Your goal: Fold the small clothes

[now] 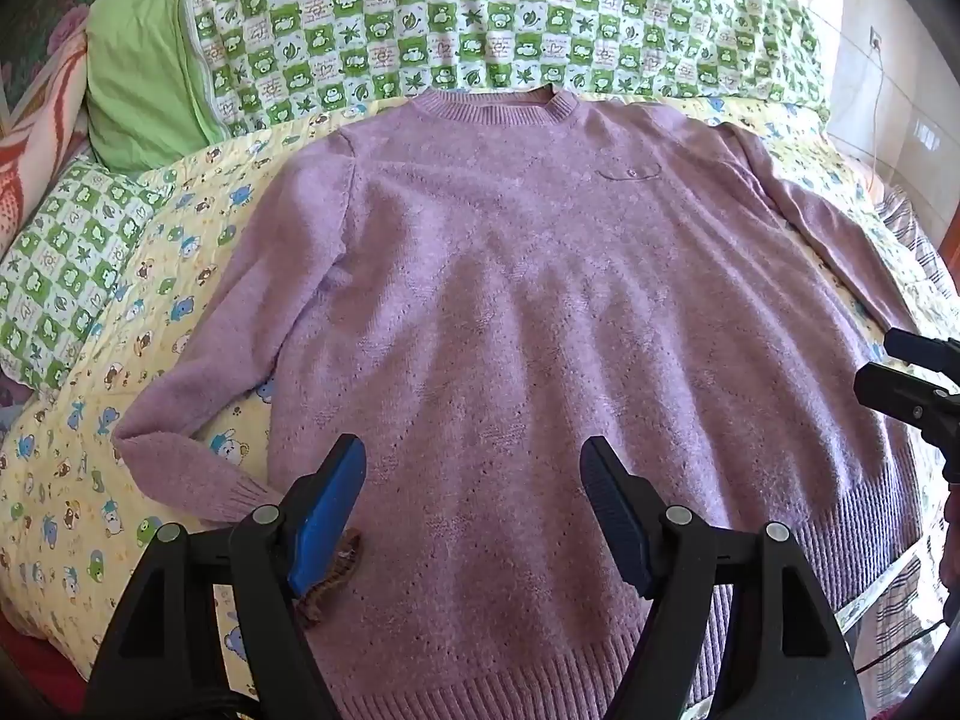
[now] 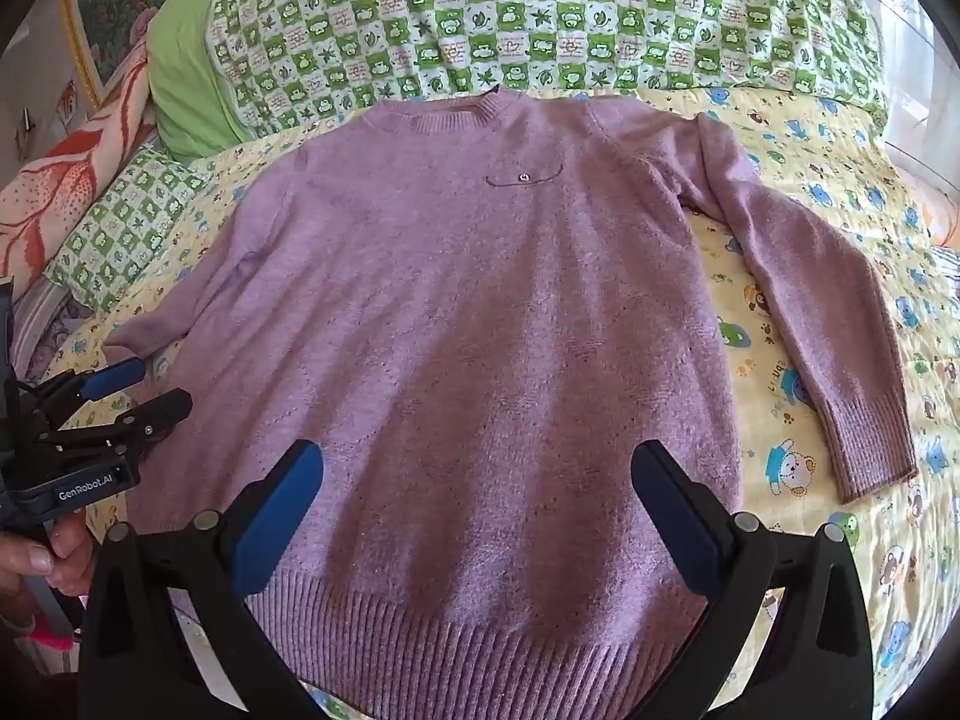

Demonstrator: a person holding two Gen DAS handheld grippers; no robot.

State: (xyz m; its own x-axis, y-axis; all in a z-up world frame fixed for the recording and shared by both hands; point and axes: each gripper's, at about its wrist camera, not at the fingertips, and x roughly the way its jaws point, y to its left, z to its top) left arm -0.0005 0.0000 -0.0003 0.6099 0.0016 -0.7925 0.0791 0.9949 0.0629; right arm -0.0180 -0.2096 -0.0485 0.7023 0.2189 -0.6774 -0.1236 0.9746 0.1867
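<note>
A lilac knit sweater [image 1: 510, 312] lies flat and face up on the bed, collar at the far side, ribbed hem nearest me; it also shows in the right wrist view [image 2: 480, 330]. Its left sleeve [image 1: 198, 396] bends down beside the body, its right sleeve [image 2: 828, 324] lies stretched out to the right. My left gripper [image 1: 474, 480] is open and empty above the hem's left part. My right gripper [image 2: 477, 480] is open and empty above the hem's middle. Each gripper also shows in the other's view: the right one [image 1: 912, 384] and the left one [image 2: 138, 390].
The sweater rests on a yellow cartoon-print quilt [image 2: 780, 408]. A green-and-white checked duvet [image 1: 480, 18] and a green pillow [image 1: 138, 78] lie behind the collar. A small brown item [image 1: 336, 570] lies by the left fingertip. A striped sheet [image 1: 918, 252] shows at the right edge.
</note>
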